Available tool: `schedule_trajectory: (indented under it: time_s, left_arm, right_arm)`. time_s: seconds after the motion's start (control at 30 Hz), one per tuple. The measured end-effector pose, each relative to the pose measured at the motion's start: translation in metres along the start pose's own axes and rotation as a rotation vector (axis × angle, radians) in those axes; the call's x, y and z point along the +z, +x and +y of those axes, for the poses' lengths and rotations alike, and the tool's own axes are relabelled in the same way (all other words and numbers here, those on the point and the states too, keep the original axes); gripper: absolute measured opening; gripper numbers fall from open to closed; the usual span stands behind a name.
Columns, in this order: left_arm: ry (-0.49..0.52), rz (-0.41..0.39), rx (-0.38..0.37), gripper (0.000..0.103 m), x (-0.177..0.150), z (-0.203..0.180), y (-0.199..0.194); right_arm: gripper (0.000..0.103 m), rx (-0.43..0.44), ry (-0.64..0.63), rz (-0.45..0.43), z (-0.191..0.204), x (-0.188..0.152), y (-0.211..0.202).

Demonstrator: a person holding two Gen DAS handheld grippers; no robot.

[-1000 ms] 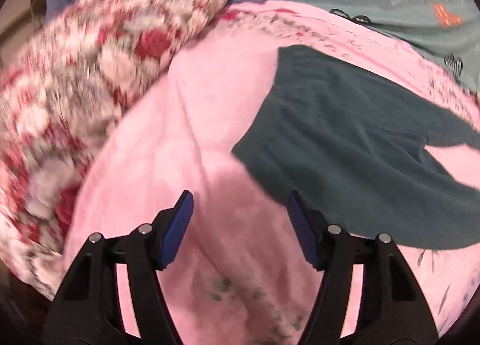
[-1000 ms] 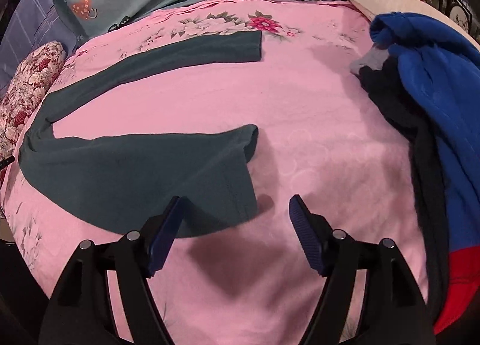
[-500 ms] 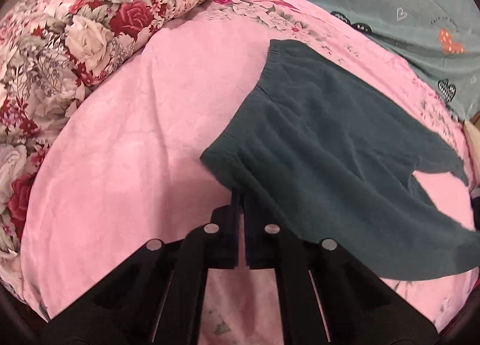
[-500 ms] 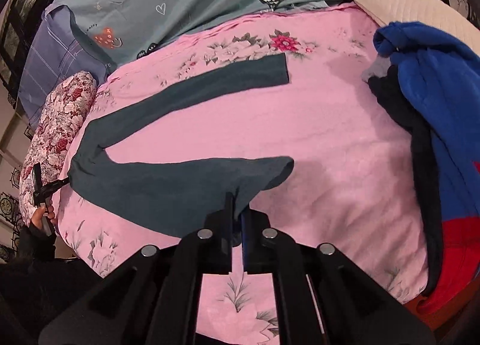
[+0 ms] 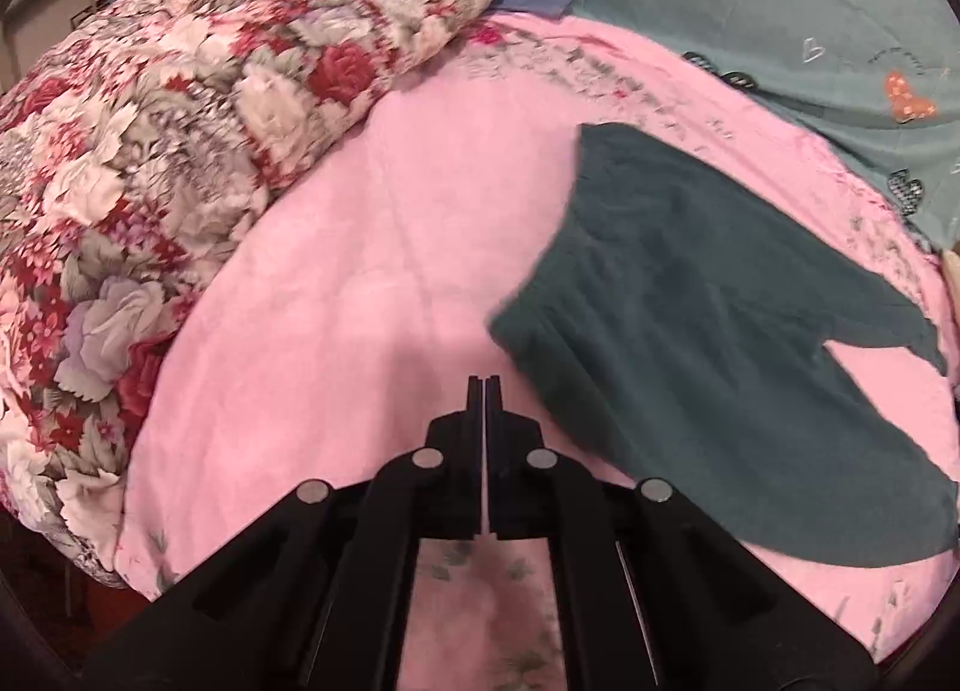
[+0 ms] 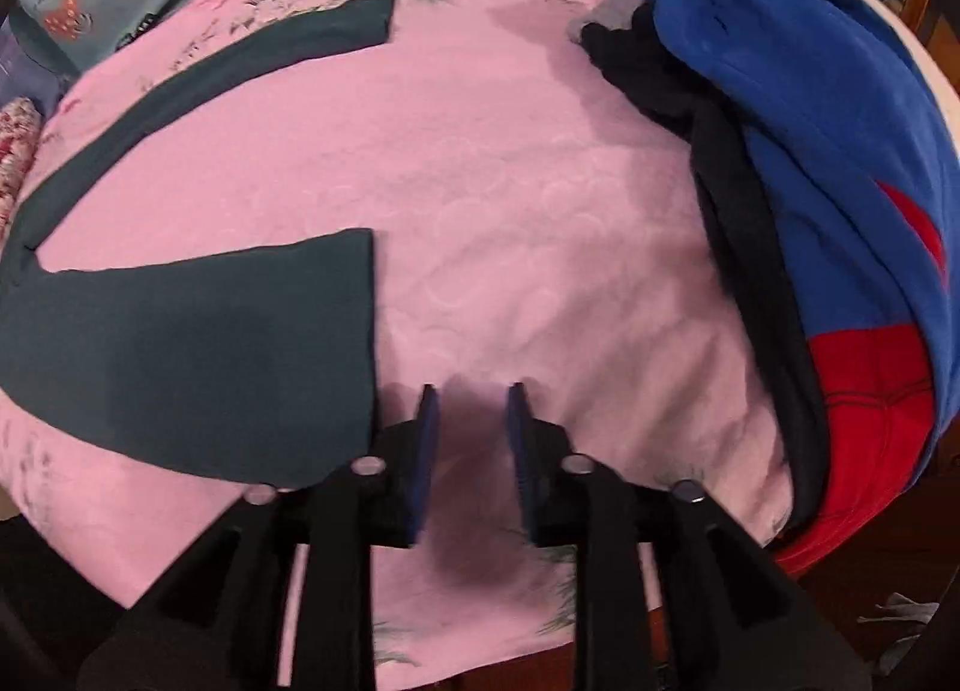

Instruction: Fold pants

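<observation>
Pink floral bedding [image 6: 540, 162] covers the bed, where one pair of dark teal knit pants [image 5: 708, 319] lies flat and unfolded with its two legs splayed apart, waistband toward the rolled red-and-white floral quilt [image 5: 198, 162] at the head-side edge. The left claw [image 5: 483, 385] is pressed together on nothing just beside the waistband corner, and the right claw [image 6: 471, 409] stands slightly apart, empty, just beside the near leg's hem [image 6: 366, 343]. With both claws off the fabric, either could miss its corner or pinch the bedding along with it, dragging the legs crooked toward the one blue-and-red garment pile [image 6: 840, 199] at the foot-side edge.
</observation>
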State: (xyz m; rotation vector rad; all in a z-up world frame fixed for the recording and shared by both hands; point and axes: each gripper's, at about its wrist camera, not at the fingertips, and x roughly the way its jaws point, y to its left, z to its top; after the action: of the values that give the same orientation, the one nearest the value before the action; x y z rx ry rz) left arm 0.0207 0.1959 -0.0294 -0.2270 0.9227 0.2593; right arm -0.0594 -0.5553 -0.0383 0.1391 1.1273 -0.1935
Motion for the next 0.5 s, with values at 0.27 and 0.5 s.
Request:
schedule_trajectory:
  time_s: [0.27,0.5]
  left_arm:
    - [0.031,-0.059,-0.038,0.017,0.032,0.008,-0.017]
    - [0.199,-0.146,-0.031,0.08,0.122,-0.069,0.03]
  right_arm:
    - [0.083,0.331,-0.102,-0.253,0.092,0.063,-0.08]
    - [0.102,0.412,-0.602,-0.319,0.346,0.144,-0.065]
